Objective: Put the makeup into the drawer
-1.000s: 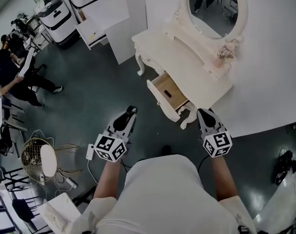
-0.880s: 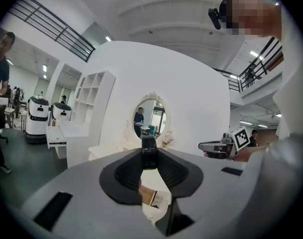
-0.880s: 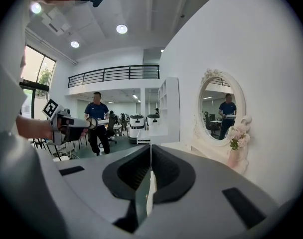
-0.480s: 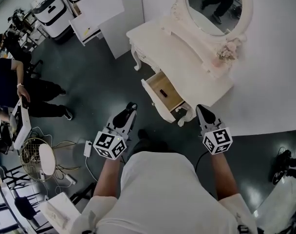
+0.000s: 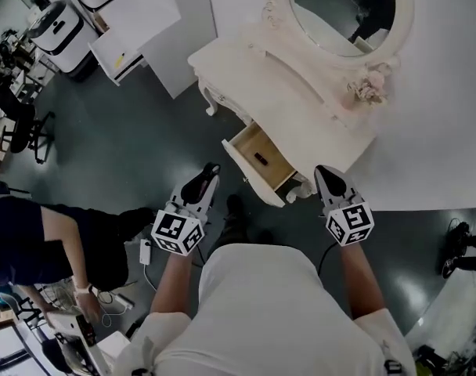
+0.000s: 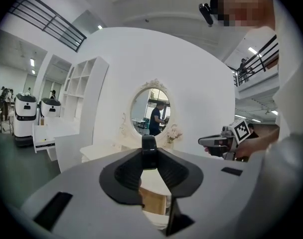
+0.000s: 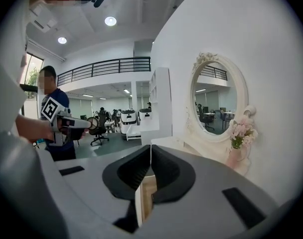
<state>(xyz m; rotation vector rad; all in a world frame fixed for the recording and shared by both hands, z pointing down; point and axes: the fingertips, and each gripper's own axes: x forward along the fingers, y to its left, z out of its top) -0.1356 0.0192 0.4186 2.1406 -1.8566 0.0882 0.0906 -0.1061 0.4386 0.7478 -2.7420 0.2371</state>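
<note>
L gripper (image 5: pixel 211 170), pinching black makeup (image 6: pixel 149 152), and R gripper (image 5: pixel 326 171), pressed together & empty, are now nearer the vanity (image 5: pixel 301 108) than a sec ago — open drawer (image 5: pixel 248 142) just ahead, betw. them — drop-in prob. next.

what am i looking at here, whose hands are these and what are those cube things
No robot: a person holds a hand-held gripper in each hand; the patterned cubes are part of them. The head view looks down from the person's head; the two gripper views ride on the tools. The left hand-held gripper clamps a small black makeup item; the right hand-held gripper is shut, empty. Ahead stands a white dressing table with mirror, pink flowers and an open drawer holding one small dark thing.
</note>
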